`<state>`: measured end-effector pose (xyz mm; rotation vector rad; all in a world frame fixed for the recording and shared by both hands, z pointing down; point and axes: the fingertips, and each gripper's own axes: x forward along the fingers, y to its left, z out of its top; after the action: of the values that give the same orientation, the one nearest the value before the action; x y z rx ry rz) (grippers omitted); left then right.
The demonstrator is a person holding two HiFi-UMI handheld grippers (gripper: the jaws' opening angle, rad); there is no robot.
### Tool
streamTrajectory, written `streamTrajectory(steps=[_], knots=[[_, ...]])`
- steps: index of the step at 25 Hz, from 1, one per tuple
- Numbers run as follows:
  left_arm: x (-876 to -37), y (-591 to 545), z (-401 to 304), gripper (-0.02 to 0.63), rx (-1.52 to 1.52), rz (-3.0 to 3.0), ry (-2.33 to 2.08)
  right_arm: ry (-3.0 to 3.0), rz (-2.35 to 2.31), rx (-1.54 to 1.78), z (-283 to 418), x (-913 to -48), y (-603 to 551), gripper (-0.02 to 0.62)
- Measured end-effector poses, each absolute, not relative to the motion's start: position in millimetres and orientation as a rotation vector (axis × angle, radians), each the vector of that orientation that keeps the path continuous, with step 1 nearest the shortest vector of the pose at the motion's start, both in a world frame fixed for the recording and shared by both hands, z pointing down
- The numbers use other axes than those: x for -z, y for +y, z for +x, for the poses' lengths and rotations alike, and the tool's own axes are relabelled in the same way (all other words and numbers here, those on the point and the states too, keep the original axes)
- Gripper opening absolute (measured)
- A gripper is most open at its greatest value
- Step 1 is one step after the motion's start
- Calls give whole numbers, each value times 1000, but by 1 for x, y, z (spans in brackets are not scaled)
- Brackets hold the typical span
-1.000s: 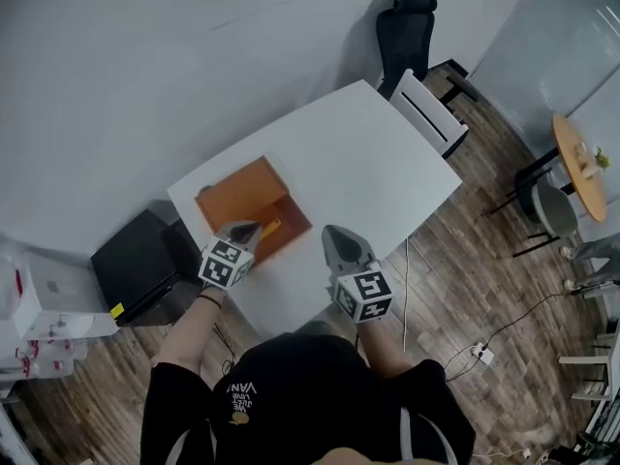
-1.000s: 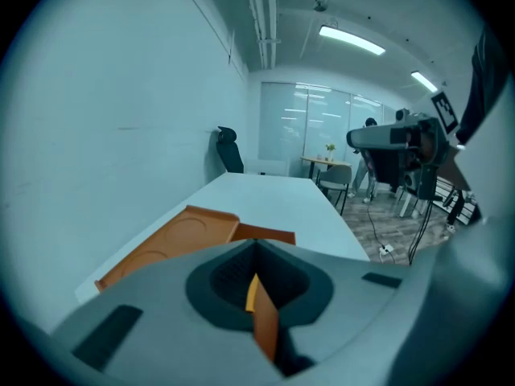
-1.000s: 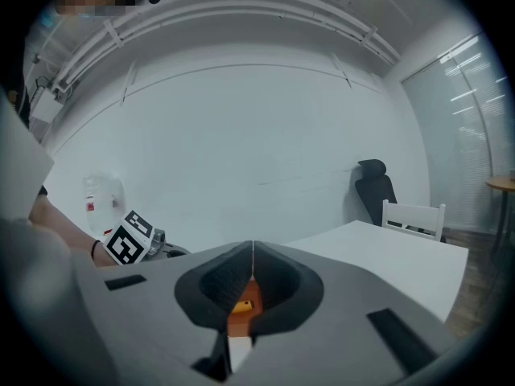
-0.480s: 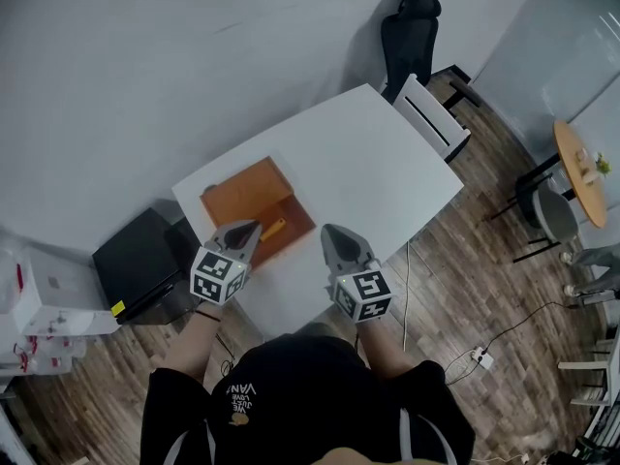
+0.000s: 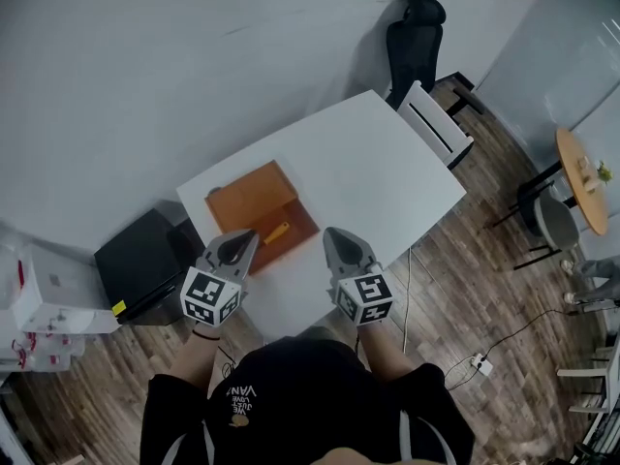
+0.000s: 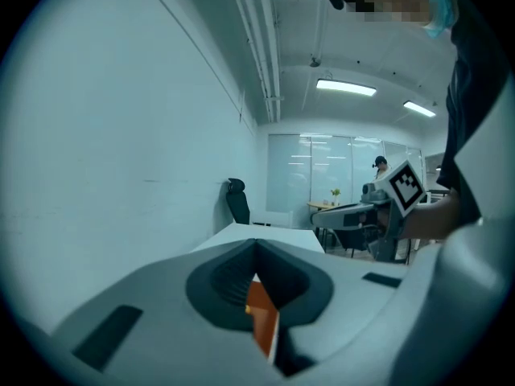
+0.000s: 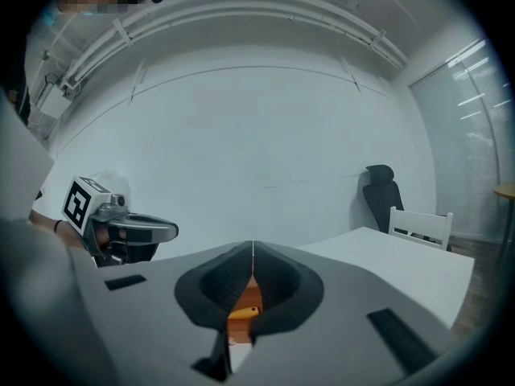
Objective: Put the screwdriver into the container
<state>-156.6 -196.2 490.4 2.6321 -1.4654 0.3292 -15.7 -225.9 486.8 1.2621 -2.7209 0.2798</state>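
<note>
An open orange container [image 5: 254,200] sits at the left end of the white table [image 5: 378,168]. The screwdriver [image 5: 276,232], with a yellow-orange handle, lies inside it near the front wall. My left gripper [image 5: 243,242] is shut and empty, with its tip just short of the container's near edge. My right gripper [image 5: 335,236] is also shut and empty, over bare table right of the container. In the left gripper view the container [image 6: 262,315] shows as an orange sliver past the closed jaws. The right gripper view shows the screwdriver [image 7: 244,311] in the container [image 7: 245,293].
A black office chair [image 5: 415,27] and a white chair [image 5: 433,122] stand at the table's far end. A black box [image 5: 145,264] lies on the floor left of the table, beside white boxes [image 5: 39,303]. A round wooden table [image 5: 581,172] stands at right.
My left gripper has drawn back toward me and leftward, away from the container. The screwdriver stays lying in the container. The right gripper has hardly moved.
</note>
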Motion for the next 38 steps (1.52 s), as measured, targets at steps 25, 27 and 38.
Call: streamTrajectory(steps=[25,27,38], knots=[[-452,-143,-180,15,-117,2576,-1659,-2756,1224,-248,-17,-475,-218,12],[-450,-141,-181,15,-101,2572,-1665,-2760,1213,-245,-17,-474,-214,12],[-447,-128,-182,15,-65,2572,-1654,-2767,1159,-193,-25,-465,-201,11]])
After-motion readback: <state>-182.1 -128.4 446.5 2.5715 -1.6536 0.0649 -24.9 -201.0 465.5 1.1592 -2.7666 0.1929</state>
